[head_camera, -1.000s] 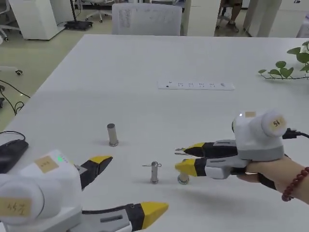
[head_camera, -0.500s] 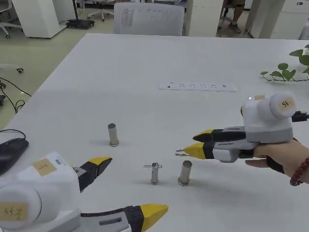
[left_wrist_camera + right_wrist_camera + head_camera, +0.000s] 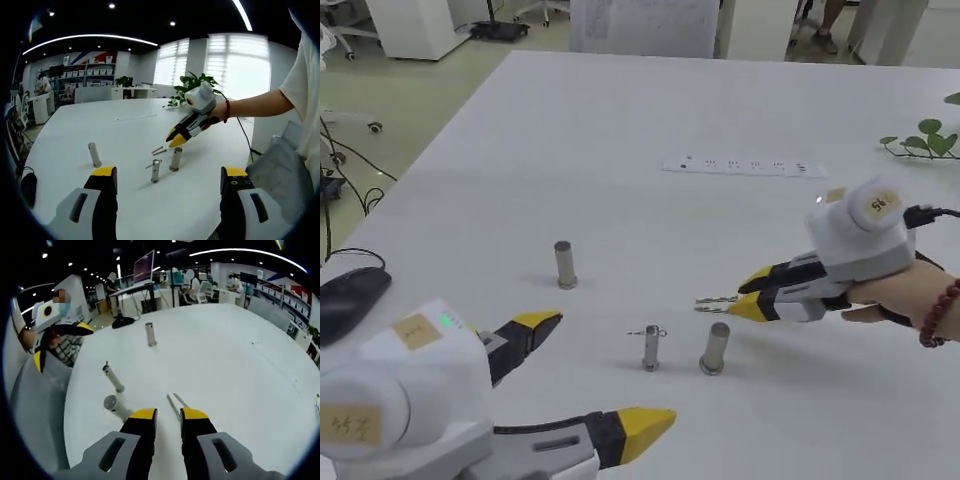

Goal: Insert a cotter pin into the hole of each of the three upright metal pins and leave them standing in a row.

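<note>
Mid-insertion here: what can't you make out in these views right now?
- Hole in the right pin: too small in the head view; in the right gripper view a jaw covers its lower part.
- Held cotter pin: its back end is hidden between the jaws of the right gripper.
- Inserted cotter pin in the middle pin: too small to tell how far through it is.
- Hole in the far pin: too small.

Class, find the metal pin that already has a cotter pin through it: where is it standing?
In the head view, the fitted metal pin stands upright at centre, close left of the near bare pin, with the far bare pin further left.
</note>
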`<state>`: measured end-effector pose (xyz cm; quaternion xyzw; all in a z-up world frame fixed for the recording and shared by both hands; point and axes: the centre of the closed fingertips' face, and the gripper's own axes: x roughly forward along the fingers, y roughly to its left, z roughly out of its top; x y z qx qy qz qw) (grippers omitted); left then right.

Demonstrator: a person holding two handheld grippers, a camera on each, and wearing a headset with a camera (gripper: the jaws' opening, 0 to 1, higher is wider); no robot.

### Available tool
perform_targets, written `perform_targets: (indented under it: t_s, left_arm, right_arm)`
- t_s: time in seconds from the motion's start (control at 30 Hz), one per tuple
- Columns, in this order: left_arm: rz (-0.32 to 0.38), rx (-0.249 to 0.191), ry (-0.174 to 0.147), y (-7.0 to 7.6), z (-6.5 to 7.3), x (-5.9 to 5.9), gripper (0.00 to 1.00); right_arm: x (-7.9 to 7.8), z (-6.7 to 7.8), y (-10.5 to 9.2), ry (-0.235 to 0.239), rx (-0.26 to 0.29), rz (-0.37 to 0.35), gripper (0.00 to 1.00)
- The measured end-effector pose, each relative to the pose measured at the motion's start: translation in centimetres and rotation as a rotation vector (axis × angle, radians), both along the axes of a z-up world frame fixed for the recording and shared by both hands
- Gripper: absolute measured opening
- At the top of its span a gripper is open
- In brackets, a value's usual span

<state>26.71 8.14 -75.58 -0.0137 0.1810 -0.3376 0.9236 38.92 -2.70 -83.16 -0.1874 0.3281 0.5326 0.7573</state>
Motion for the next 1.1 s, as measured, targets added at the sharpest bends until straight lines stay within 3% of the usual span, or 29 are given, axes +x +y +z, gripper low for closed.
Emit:
perform_targets:
  t_s: [0.23,0.33,0.7,0.93,1.1]
  left_arm:
    - [0.005,-0.003,0.000,0.3,0.0,0.2,0.84]
    - [0.005,-0.002,0.001,0.3,0.0,0.2,0.83]
    - [-0.002,0.003,0.013,0.3,-0.2,0.1,0.81]
    - [-0.003,0.007,0.017,0.3,-0.4,0.0,0.80]
    - [-0.004,0.009,0.022,0.4,-0.6,0.0,0.79]
  right_arm:
    - [0.7,-1.1,0.0,-0.022,-0.090,0.070,0.17]
    - [1.1,-1.9,-0.2,-0.044,-0.155,0.117,0.16]
    - [1.6,-3.3,-0.1,-0.038,-0.249,0.211,0.14]
    - [1.6,-3.3,0.2,-0.024,-0.285,0.257,0.13]
    - [1.3,-3.3,0.3,-0.053,-0.352,0.331,0.11]
